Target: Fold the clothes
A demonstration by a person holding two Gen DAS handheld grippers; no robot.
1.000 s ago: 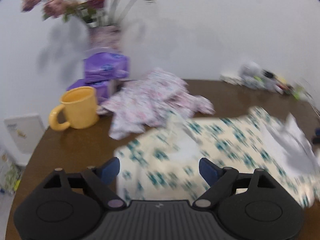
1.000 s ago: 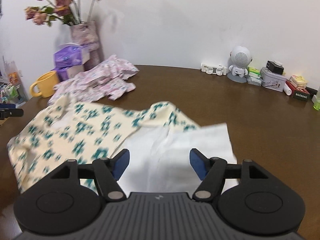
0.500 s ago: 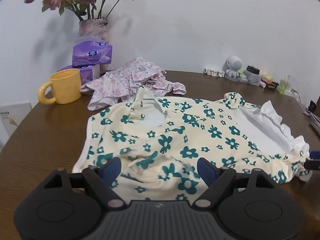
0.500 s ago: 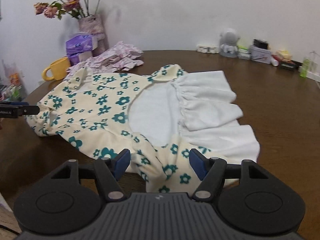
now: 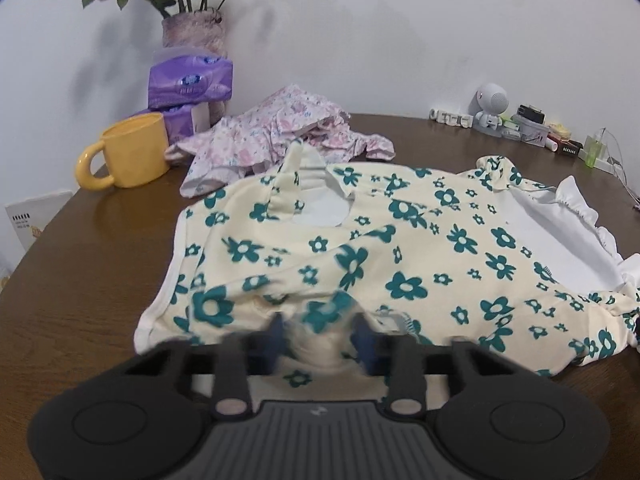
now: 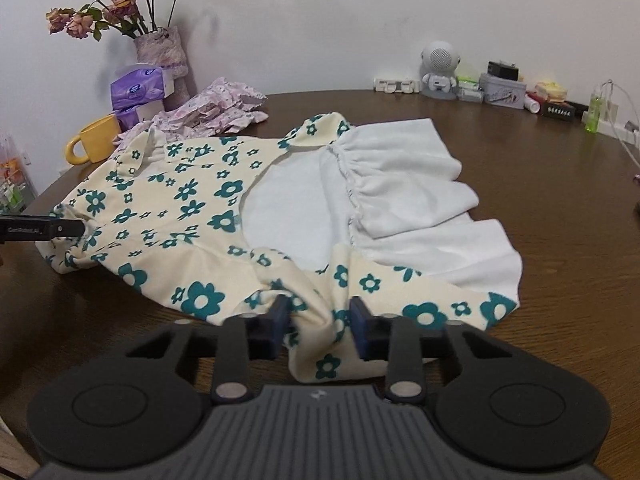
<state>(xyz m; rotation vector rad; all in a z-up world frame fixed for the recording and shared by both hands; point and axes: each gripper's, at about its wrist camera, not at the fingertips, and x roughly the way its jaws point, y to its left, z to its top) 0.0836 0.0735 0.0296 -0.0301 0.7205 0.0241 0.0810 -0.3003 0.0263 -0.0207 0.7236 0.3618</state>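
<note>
The cream cotton dress with teal flower print and a white gathered skirt [image 6: 192, 216] lies spread wide and single-layered on the round brown wooden counter [image 6: 540, 184], no fold visible, so the folding looks largely ahead. The left tongs [image 5: 320, 334] pinch bunched fabric at one side edge of the bodice (blurred, yet cloth fills the gap); the right tongs [image 6: 318, 322] pinch the near printed hem. The knit is soft and limp, its skirt ruffled into pleats. A crumpled pink floral garment [image 5: 280, 136] sits behind, beside a glossy yellow mug [image 5: 132, 152].
</note>
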